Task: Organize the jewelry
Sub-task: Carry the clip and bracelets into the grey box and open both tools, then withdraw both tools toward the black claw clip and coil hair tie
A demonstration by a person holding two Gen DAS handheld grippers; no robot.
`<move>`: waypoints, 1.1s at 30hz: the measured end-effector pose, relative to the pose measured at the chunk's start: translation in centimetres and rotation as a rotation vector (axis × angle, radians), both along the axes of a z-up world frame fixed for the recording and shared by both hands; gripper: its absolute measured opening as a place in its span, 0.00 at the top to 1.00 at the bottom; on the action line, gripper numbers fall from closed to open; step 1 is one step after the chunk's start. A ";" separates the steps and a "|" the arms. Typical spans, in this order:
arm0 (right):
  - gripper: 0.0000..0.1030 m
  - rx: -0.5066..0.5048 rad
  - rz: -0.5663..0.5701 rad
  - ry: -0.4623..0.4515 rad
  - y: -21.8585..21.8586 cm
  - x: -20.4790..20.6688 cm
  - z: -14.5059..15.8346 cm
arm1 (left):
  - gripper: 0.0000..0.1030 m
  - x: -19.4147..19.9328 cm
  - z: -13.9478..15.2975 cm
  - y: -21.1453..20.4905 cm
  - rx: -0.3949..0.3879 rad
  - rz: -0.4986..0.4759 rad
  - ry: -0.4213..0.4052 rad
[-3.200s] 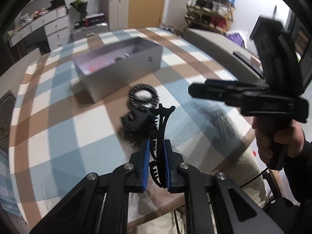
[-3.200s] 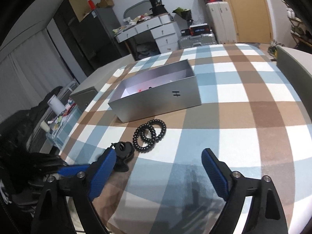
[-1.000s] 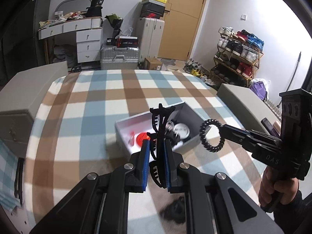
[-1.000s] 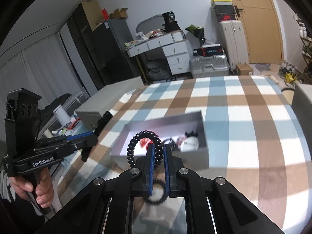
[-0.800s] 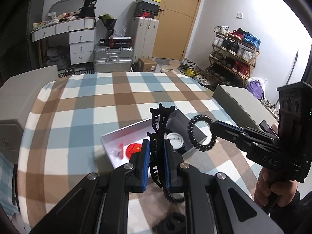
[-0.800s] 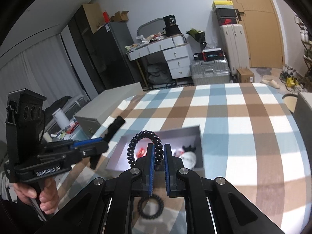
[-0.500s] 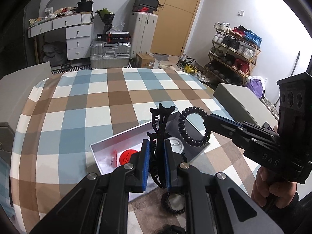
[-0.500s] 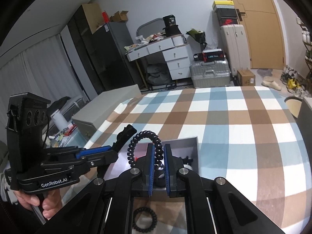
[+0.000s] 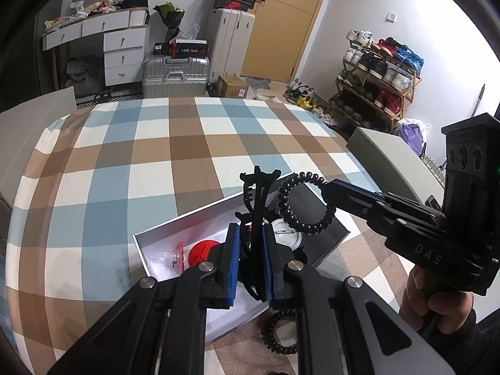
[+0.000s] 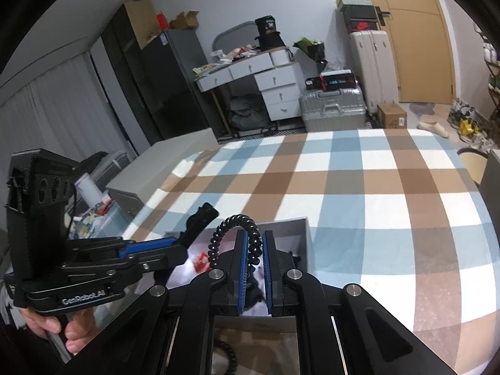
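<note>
Clip, coil, apparently over box

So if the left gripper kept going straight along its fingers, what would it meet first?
Probably the open grey box: the left gripper, shut on the black hair claw, points down into it, though depth is unclear.

Each view looks forward along its own fingers from above and close to the open box, tilted down over the checked table toward the room's far wall. The left view faces the door and shoe rack and catches the right gripper at its right. The right view, facing the desk, catches the left gripper at its left; both share the box, table and suitcase.
</note>
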State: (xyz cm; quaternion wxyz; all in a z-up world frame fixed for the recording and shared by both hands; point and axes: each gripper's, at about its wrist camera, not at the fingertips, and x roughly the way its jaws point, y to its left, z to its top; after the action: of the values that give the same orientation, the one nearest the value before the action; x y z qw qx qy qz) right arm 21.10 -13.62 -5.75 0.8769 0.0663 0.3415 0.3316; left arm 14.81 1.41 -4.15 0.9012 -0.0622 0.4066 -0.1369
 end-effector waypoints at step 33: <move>0.31 0.075 -0.069 -0.080 -2.9 -5.3 3.5 | 0.32 -4.3 2.8 0.5 -0.002 0.068 -0.129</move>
State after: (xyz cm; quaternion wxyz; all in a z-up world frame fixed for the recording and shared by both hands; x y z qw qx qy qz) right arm 15.83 -16.56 -2.26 0.8978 0.0975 0.2909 0.3160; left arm 10.50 1.90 -1.40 0.9295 -0.0677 0.3454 -0.1103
